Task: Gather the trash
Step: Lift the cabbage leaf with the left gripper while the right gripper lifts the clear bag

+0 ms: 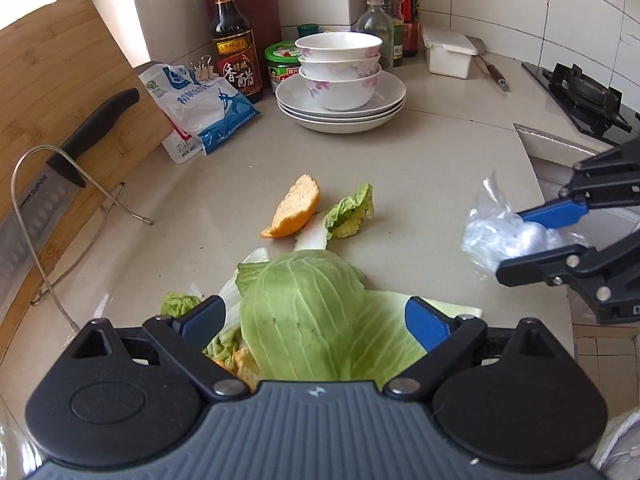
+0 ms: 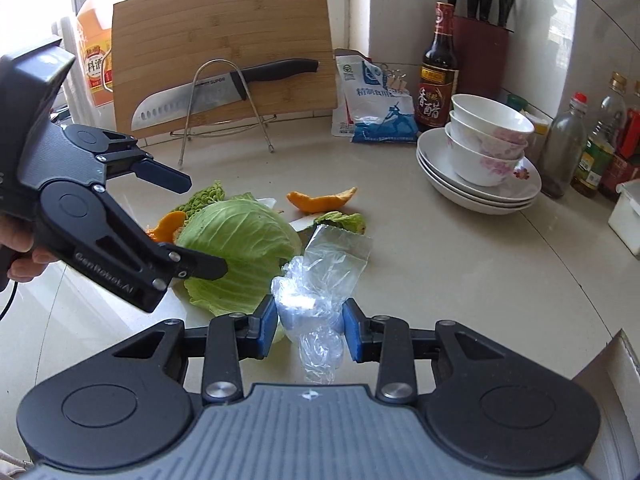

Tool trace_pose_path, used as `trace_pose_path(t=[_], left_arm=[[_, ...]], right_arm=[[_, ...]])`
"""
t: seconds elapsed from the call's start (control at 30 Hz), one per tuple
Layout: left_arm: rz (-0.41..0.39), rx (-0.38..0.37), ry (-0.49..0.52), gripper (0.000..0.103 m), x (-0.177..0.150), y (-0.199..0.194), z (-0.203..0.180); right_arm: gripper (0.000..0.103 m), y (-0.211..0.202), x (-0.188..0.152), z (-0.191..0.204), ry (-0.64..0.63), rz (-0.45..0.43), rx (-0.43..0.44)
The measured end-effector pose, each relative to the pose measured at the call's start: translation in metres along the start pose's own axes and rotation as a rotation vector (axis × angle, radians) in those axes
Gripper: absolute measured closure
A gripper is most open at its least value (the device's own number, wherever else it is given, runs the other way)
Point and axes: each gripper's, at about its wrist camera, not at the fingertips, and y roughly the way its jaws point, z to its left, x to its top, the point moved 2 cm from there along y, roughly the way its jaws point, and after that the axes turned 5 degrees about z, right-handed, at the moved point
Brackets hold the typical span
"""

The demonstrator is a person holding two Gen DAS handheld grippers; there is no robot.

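A large green cabbage leaf (image 1: 312, 320) lies domed on the counter. My left gripper (image 1: 316, 316) is open, with one finger on each side of the leaf and neither pad pressing on it. Orange peel (image 1: 240, 364) shows under the leaf's left edge. Farther off lie another orange peel (image 1: 296, 208) and a small green leaf (image 1: 352, 212). My right gripper (image 2: 310, 328) is shut on a crumpled clear plastic bag (image 2: 320, 276), held just right of the cabbage leaf (image 2: 240, 248). The left gripper (image 2: 206, 224) straddles that leaf from the left. The right gripper (image 1: 510, 244) carries the plastic bag (image 1: 492, 240) at the right.
Stacked bowls on plates (image 1: 340, 112) stand behind the scraps. A bamboo cutting board (image 2: 224, 40) with a knife (image 2: 224, 88) leans on a wire rack at the back. A salt bag (image 2: 372, 104), a vinegar bottle (image 2: 438, 72), a white box (image 1: 448, 56) and the stove (image 1: 580, 96) line the counter.
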Motion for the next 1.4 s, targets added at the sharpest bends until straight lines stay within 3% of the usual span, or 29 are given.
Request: trace_pose_path(t=[0.37,0.57,0.77,0.83,1.4], left_arm=[[0.067,-0.040,0.017,0.029,0.012,0.033,0.015],[0.079,-0.043,0.035,0.049,0.012,0.031,0.014],[0.067,-0.041,0.050,0.051,0.013,0.019,0.015],[0.064,-0.046,0.054,0.059,0.014,0.015,0.015],[-0.005,-0.046,0.104,0.060,0.017,-0.027,0.003]], right_arm=[[0.063,0.001,-0.014,-0.012,0.075,0.009,-0.019],[0.063,-0.001,-0.016,-0.014,0.083,0.008,-0.031],[0.063,-0.003,-0.016,-0.015,0.078,0.006,-0.031],[0.063,-0.004,-0.016,-0.014,0.077,0.004,-0.030],[0.063,-0.012,-0.017,-0.008,0.063,-0.008,-0.028]])
